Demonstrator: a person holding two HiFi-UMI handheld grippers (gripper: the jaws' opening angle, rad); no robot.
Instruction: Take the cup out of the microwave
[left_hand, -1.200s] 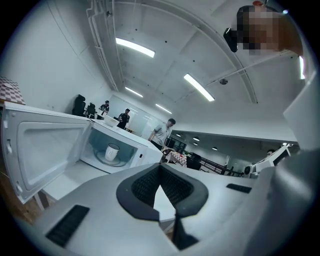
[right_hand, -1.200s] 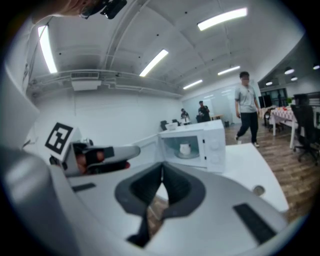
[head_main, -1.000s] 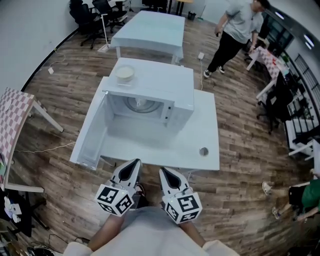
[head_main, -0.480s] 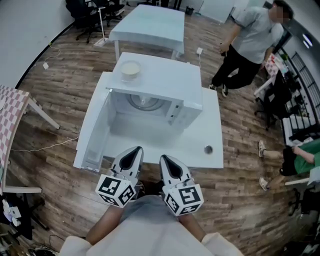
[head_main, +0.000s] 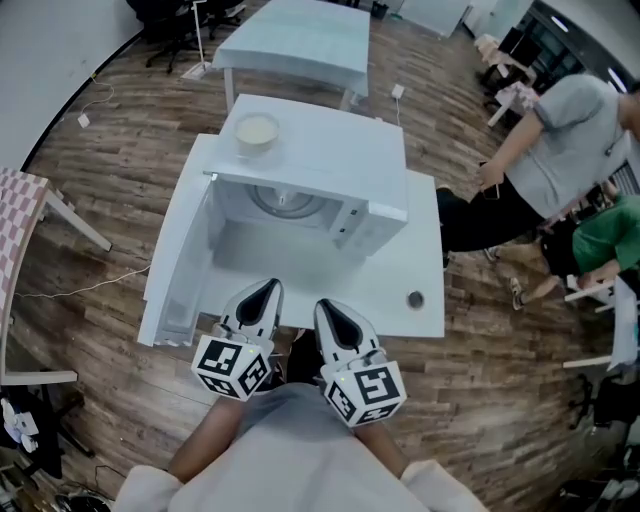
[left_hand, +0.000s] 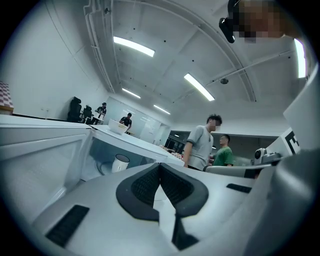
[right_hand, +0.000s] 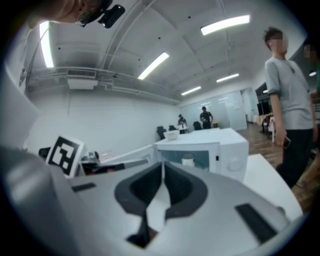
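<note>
Cup (head_main: 283, 204) stood upright on the turntable inside the microwave (head_main: 340, 165), whose door (head_main: 172, 275) hung open at 9 o'clock. It looked like a light, stiff white cup w/ smooth sides, prob. slippery (contents couldn't be seen). Best taken by a pinch across the rim or mid-wall. Left gripper (head_main: 258, 298) & right gripper (head_main: 331, 318) had jaws closed on nothing, cup well apart at their 12 o'clock. Table (head_main: 405, 285) was smooth white; wood floor (head_main: 110, 130); ppl (head_main: 560, 150) at 3 o'clock.
</note>
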